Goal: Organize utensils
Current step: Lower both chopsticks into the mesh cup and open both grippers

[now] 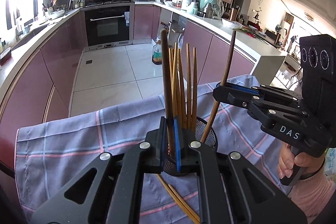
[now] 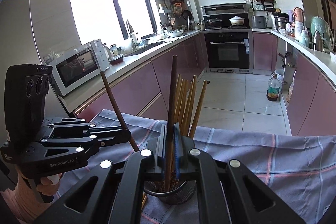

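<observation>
A black mesh utensil holder (image 1: 208, 138) (image 2: 178, 192) stands on a purple checked cloth (image 1: 73, 140) and holds several light wooden chopsticks (image 1: 189, 85) (image 2: 184, 102). My left gripper (image 1: 169, 146) is shut on a dark brown chopstick (image 1: 166, 77), upright, its lower end inside the holder. My right gripper (image 2: 169, 150) is shut on another dark brown chopstick (image 2: 172, 102), its lower end also in the holder. Each gripper shows in the other's view: the right one (image 1: 222, 89) clamps its leaning stick (image 1: 224, 81), and the left one (image 2: 126, 135) clamps its stick (image 2: 117, 110).
Two light chopsticks (image 1: 178, 198) lie on the cloth in front of the holder. The table edge drops to a tiled floor (image 1: 117, 68). An oil bottle (image 2: 273, 87) stands on the floor by pink cabinets. Counters with appliances run along both sides.
</observation>
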Available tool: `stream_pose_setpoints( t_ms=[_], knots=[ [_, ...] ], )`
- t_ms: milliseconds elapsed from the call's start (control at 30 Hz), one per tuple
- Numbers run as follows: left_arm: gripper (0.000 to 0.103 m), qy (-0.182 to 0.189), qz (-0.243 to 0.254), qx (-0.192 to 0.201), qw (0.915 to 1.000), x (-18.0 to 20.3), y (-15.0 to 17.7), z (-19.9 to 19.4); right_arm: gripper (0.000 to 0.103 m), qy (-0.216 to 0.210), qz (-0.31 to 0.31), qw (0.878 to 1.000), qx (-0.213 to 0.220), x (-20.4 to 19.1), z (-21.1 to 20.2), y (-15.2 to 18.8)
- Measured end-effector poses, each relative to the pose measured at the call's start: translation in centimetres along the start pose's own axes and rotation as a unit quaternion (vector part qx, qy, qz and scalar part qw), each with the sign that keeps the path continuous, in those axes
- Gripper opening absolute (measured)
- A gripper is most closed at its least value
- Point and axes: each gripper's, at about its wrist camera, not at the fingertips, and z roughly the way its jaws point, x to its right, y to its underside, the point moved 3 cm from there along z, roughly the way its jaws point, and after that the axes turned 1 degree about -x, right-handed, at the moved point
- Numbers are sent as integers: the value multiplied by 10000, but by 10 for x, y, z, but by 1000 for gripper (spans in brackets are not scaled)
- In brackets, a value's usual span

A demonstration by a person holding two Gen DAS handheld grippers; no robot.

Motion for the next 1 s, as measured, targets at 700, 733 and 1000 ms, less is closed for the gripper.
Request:
stream_pose_setpoints(
  t_ms=[700, 733, 1000],
  knots=[
    [15, -57, -360, 5, 9993, -29, 19, 29, 13, 155, 230, 9995, -166, 13, 22, 9],
    [16, -57, -376, 29, 9993, -30, 20, 27, 13, 147, 235, 9995, -168, 13, 22, 8],
    [29, -205, -477, 249, 9983, -38, 34, 13, 20, 75, 222, 9997, -90, 10, 11, 16]
  ],
)
